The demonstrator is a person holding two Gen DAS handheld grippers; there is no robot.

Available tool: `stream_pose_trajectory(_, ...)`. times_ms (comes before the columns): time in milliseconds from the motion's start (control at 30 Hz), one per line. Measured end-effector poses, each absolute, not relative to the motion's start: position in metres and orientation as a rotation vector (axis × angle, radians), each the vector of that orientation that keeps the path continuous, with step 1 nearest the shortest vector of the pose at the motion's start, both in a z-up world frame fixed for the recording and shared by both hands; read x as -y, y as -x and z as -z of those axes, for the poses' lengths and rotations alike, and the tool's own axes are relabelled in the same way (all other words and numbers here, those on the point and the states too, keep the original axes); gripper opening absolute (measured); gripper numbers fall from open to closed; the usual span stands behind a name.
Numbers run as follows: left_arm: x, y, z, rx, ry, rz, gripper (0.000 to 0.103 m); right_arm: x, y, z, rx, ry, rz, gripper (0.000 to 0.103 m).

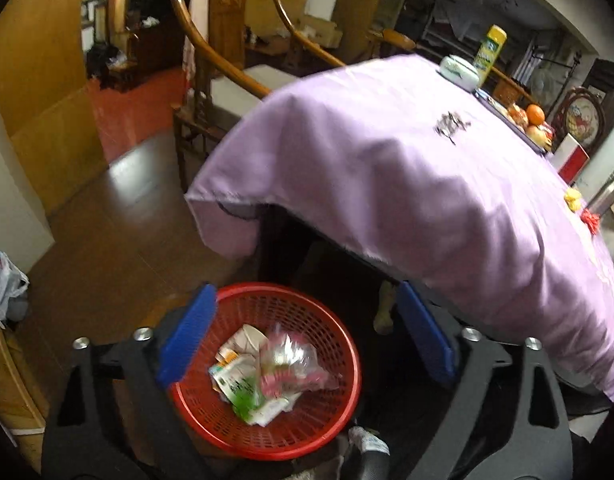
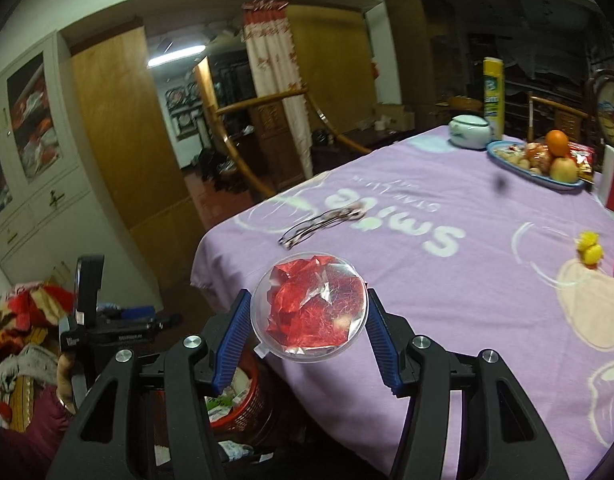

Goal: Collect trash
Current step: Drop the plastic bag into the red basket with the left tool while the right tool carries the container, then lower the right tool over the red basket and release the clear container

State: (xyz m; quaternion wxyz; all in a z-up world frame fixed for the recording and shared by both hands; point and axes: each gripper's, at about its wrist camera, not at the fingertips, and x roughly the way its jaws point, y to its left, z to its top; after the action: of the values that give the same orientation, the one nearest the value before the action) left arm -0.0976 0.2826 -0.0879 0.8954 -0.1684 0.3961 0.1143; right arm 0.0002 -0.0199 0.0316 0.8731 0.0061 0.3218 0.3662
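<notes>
Beside a lilac-clothed table [image 2: 447, 240], down on the dark floor: red basket [image 1: 267, 368] of wrappers directly beneath left gripper [image 1: 307, 340], jaws spread wide and empty; right gripper [image 2: 307, 320] clamped on clear round lid [image 2: 309, 306], basket below-left.

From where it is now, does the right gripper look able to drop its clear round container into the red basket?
Probably yes: the right gripper holds the container beyond the table edge, with the red basket open below.
</notes>
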Motion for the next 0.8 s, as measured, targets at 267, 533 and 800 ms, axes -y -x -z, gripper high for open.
stream_pose_trajectory(267,-0.309,0.107,0.083,-0.771,0.360,-0.347,0.094,-0.025,0.007,-0.014,-0.764,0.030,-0.889,0.056)
stream_pose_trajectory(533,-0.341,0.126,0.079,-0.724,0.391,-0.453,0.096,-0.118,0.025,0.006,-0.861,0.156,-1.102,0.057)
stream_pose_trajectory(800,-0.359,0.135,0.083,-0.715,0.402,-0.498,0.096,-0.171,0.029,0.012,-0.895,0.195,-1.218,0.071)
